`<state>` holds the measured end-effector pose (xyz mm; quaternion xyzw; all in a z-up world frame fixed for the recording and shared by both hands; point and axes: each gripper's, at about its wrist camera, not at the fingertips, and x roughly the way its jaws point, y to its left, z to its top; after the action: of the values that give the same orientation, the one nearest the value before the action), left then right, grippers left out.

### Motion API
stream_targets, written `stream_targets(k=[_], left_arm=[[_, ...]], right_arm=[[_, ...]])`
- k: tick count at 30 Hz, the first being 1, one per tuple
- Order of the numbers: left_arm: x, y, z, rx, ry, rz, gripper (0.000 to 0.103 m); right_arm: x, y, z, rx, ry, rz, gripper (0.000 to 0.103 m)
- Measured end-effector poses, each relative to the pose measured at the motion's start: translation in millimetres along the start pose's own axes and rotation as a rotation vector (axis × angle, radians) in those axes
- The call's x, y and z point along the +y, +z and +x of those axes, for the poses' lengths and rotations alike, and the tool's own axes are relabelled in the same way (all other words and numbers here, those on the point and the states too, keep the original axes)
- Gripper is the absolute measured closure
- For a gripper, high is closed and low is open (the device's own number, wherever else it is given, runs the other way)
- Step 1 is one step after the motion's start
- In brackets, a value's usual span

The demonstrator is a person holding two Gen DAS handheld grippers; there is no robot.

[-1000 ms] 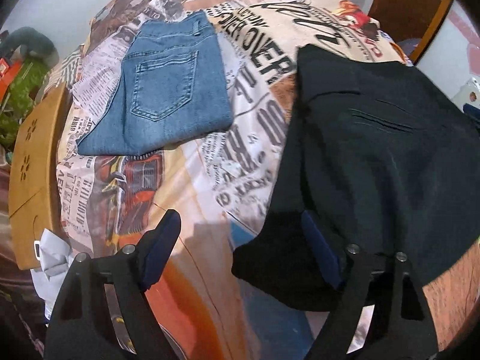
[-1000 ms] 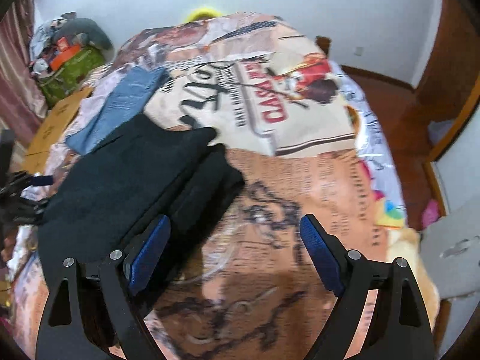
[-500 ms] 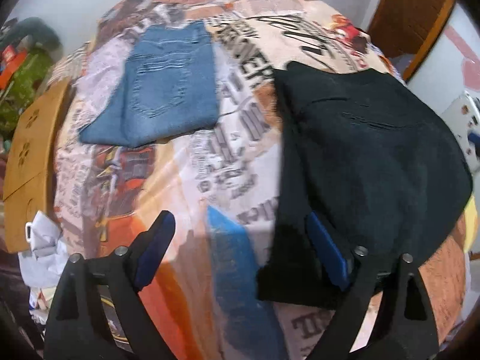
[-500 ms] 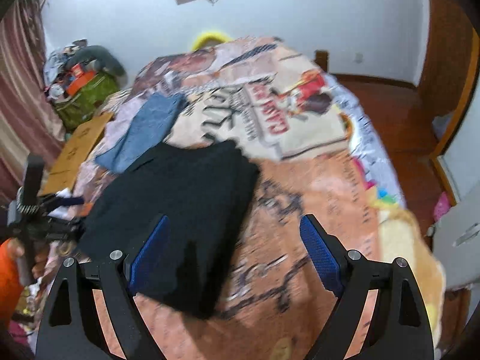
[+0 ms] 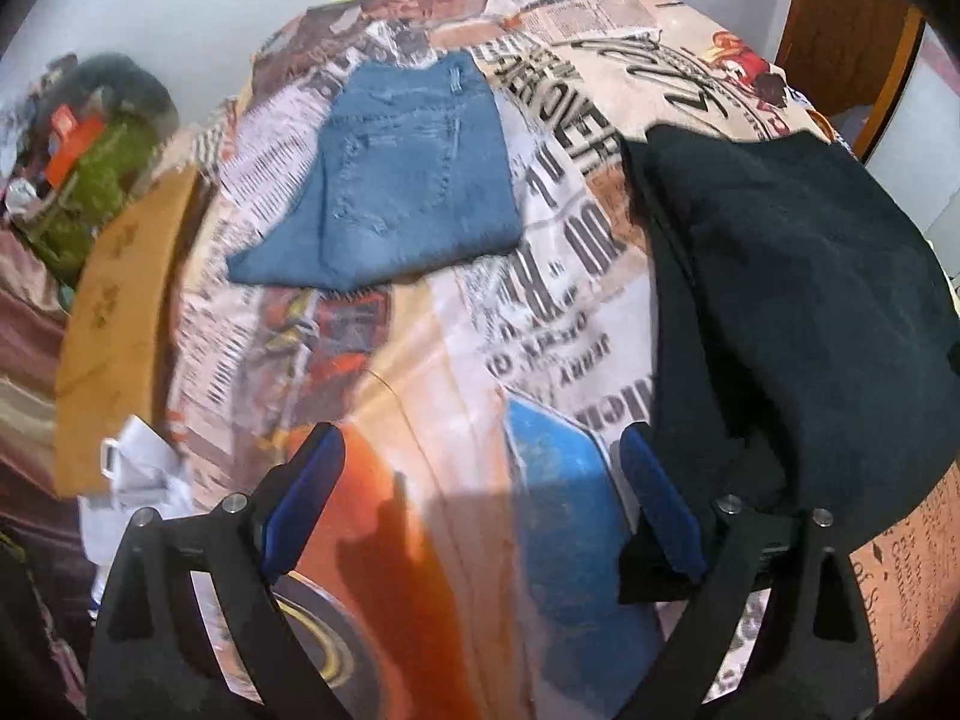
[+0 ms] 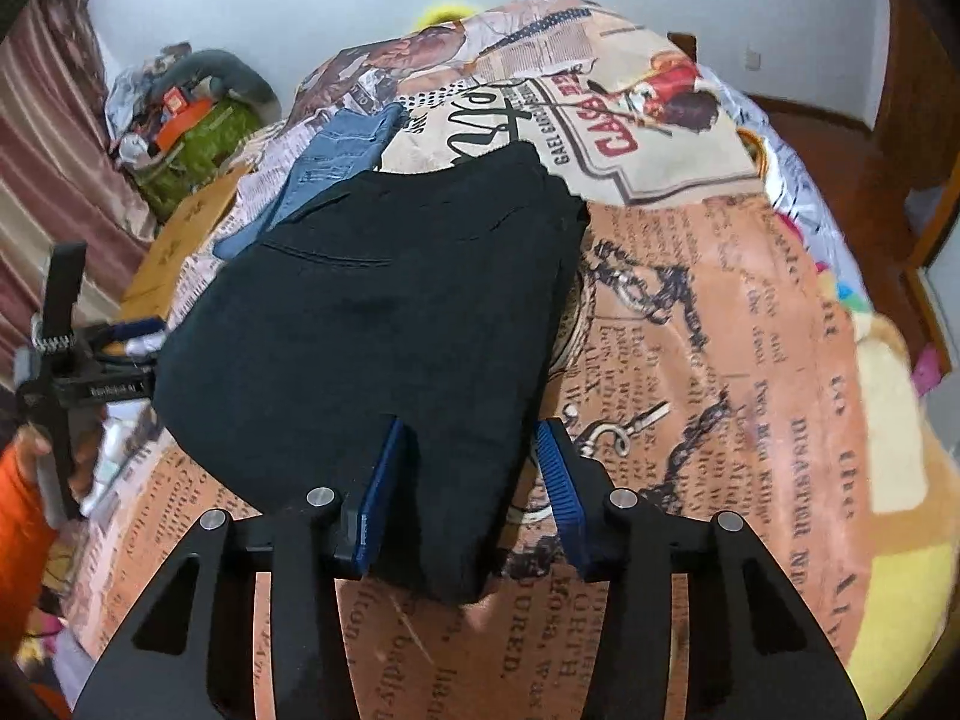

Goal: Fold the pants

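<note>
From my right claw I see the black pants lying folded on the bed, near corner toward me. Its jaws have just been closing and now stand narrow about that near corner; I cannot tell whether the pads press the cloth.

My left claw has just been opening and stands wide, with only the printed bedcover between its fingers. The black pants lie just to its right, their near-left edge beside the right finger; contact is not clear.

Surroundings: folded blue jeans lie far left on the bed, apart from the black pants. A cardboard sheet stands off the bed's left edge, white cloth beside it, and a cluttered green bag beyond. A yellow object shows at the far end.
</note>
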<state>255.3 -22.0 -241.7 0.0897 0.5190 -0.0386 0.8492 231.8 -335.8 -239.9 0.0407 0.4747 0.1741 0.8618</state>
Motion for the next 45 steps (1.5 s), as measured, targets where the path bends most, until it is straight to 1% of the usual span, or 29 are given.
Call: stream_targets(k=[2,5,8,11,14,17,21,25,26,28,30,31,33,34,35,36,38,40,42,45], left_arm=[[2.3,9.4,-10.2,-0.031,-0.005,0.002,0.009],[-1.3,27.4,-26.6,-0.085,-0.037,0.020,0.009],[-14.7,48.8,-37.7,-0.136,-0.073,0.051,0.009],[-32.4,68.1,-43.0,-0.178,-0.133,0.088,0.009],[-49.1,84.7,-38.7,-0.189,-0.180,0.105,0.009],[-64.7,100.3,-24.5,-0.174,-0.203,0.134,0.009],[-82.1,113.1,-2.6,-0.138,-0.185,0.189,0.009],[-91.7,122.0,26.5,-0.037,-0.162,0.193,0.009],[-93.3,122.8,33.0,-0.011,-0.173,0.188,0.009],[-97.2,122.2,39.4,0.008,-0.200,0.194,0.010],[-103.0,121.0,42.7,0.009,-0.199,0.216,0.019],[-105.6,120.1,43.7,0.005,-0.194,0.227,0.021],[-107.7,120.2,45.7,-0.007,-0.175,0.228,0.034],[-107.9,120.2,47.7,-0.008,-0.168,0.223,0.038],[-107.8,121.6,49.6,-0.005,-0.170,0.215,0.045],[-107.0,122.7,51.9,-0.002,-0.173,0.202,0.049],[-103.1,124.3,56.0,-0.002,-0.170,0.172,0.051],[-98.8,124.4,61.8,0.006,-0.180,0.142,0.051],[-98.8,124.1,65.6,0.015,-0.180,0.131,0.051],[-100.2,124.0,63.3,0.006,-0.172,0.141,0.051]], right_arm=[[1.3,3.7,-7.2,-0.009,-0.025,-0.016,0.061],[-2.7,13.6,-15.4,-0.023,-0.037,-0.009,0.060],[-8.4,27.7,-17.8,-0.042,-0.038,0.010,0.060],[-10.5,42.8,-14.6,-0.058,-0.040,0.019,0.060],[-8.6,57.9,-6.5,-0.066,-0.040,-0.002,0.060],[-8.7,70.5,4.8,-0.066,-0.042,-0.025,0.059],[-10.9,83.1,23.3,-0.050,-0.028,-0.045,0.059],[-19.4,94.2,48.4,-0.016,-0.025,-0.044,0.059],[-21.7,95.9,53.5,-0.007,-0.019,-0.039,0.059],[-26.0,97.8,64.2,0.013,-0.003,-0.026,0.059],[-28.3,97.4,73.8,0.032,-0.001,-0.024,0.060],[-27.7,96.3,75.6,0.029,-0.003,-0.031,0.064],[-24.9,93.1,75.7,0.008,-0.020,-0.066,0.068],[-23.2,90.6,73.8,-0.010,-0.028,-0.088,0.071],[-23.0,89.3,72.4,-0.021,-0.032,-0.100,0.074],[-23.8,88.7,71.2,-0.031,-0.036,-0.110,0.075],[-25.0,87.3,70.0,-0.046,-0.048,-0.122,0.080],[-26.3,86.7,71.1,-0.050,-0.059,-0.118,0.082],[-25.1,88.3,75.4,-0.042,-0.077,-0.120,0.083],[-21.1,89.0,79.9,-0.032,-0.106,-0.123,0.083]])
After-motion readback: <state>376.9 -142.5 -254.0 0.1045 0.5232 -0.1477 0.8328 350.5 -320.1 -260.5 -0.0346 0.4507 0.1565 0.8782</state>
